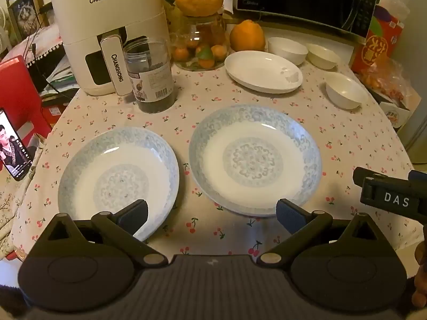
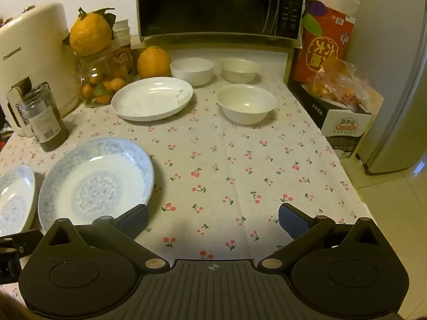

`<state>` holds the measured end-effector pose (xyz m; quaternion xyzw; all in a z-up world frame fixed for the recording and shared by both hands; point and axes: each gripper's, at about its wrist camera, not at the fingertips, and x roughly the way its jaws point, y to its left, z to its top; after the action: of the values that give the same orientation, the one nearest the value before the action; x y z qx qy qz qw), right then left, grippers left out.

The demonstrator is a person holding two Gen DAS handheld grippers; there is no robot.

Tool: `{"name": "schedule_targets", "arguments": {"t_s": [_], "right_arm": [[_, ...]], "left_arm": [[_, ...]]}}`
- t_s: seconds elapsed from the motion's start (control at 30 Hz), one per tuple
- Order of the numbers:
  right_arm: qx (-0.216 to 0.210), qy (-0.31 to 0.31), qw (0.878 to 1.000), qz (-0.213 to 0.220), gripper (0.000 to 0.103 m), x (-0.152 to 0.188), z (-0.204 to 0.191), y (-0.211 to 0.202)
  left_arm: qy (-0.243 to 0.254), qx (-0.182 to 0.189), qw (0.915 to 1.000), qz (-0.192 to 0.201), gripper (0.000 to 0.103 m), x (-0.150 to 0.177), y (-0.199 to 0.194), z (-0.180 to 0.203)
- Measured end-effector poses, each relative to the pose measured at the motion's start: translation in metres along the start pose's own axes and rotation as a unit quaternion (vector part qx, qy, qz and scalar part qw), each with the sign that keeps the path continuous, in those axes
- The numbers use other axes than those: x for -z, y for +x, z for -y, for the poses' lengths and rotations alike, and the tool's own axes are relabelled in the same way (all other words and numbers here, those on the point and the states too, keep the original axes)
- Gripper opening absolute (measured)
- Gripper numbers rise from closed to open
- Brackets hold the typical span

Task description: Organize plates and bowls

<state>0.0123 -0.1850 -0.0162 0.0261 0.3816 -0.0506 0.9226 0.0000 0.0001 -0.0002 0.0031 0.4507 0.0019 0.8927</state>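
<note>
Plates (image 1: 254, 157) lie just beyond left gripper (image 1: 212, 214); jaws wide apart, empty.

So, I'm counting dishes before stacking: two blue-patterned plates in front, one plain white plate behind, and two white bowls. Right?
Not quite: there are three white bowls, as the right wrist view shows. The two blue-patterned plates and one plain white plate are right.

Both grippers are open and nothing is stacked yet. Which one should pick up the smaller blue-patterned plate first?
Probably the left gripper. In its view the smaller blue plate lies just ahead, with one finger already over its near rim. From the right gripper that plate sits at the far left edge, beyond the larger blue plate.
</note>
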Motion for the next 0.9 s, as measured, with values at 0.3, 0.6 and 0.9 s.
{"name": "schedule_targets", "arguments": {"t_s": [0.3, 0.6, 0.9], "right_arm": [[-0.007, -0.003, 1.0, 0.002, 0.103, 0.0006, -0.0029, -0.0015], [-0.007, 0.001, 1.0, 0.004, 0.103, 0.0024, -0.0023, 0.0002], [-0.008, 0.003, 1.0, 0.001, 0.103, 0.0023, -0.0012, 0.0]], "left_arm": [[-0.003, 0.007, 1.0, -0.005, 0.103, -0.0054, 0.0004, -0.008], [-0.013, 0.006, 0.9999, 0.0, 0.103, -0.0043, -0.0003, -0.0072], [-0.014, 0.007, 0.9999, 0.0, 0.103, -0.0043, 0.0, -0.0064]]}}
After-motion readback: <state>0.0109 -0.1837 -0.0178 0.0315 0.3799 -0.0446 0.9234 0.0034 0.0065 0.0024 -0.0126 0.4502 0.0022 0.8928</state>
